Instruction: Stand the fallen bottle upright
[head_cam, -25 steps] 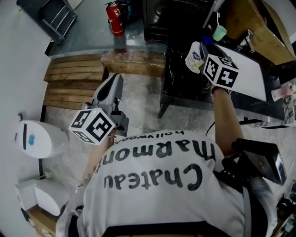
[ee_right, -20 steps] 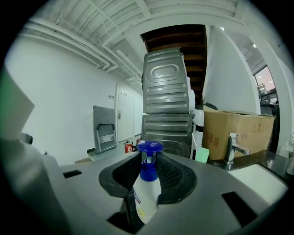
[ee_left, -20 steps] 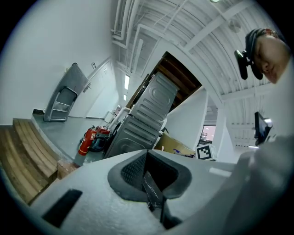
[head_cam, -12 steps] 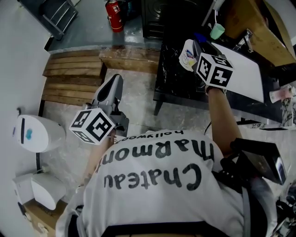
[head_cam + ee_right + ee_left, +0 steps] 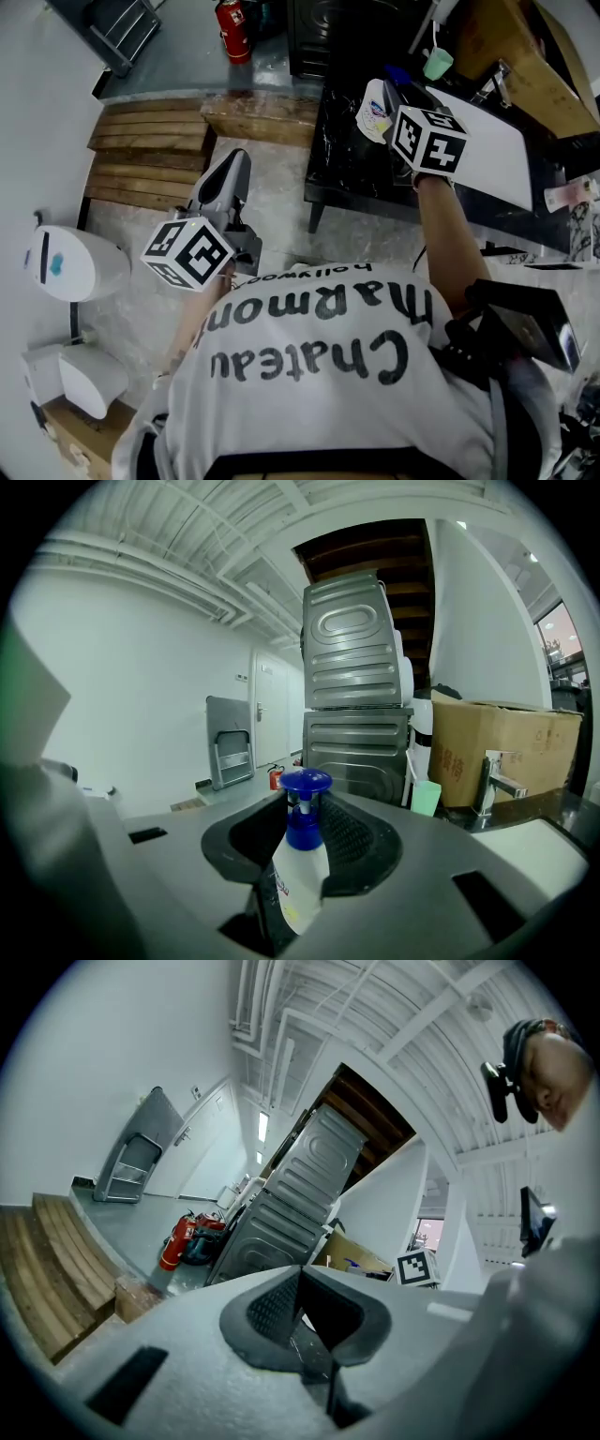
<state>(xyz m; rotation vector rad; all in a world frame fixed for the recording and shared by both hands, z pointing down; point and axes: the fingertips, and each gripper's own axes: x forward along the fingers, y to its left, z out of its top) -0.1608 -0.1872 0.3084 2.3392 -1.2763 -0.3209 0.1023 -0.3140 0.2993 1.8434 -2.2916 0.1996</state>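
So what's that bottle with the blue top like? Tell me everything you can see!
The bottle has a white, plastic-looking body with a small printed label and a blue pump top. The right gripper is shut on its body, a dark pad pressing on each side. It stands about upright, top pointing up, over the black table. Whether its base touches the table cannot be seen.

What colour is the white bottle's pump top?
The blue pump top of the white plastic bottle shows best in the right gripper view.
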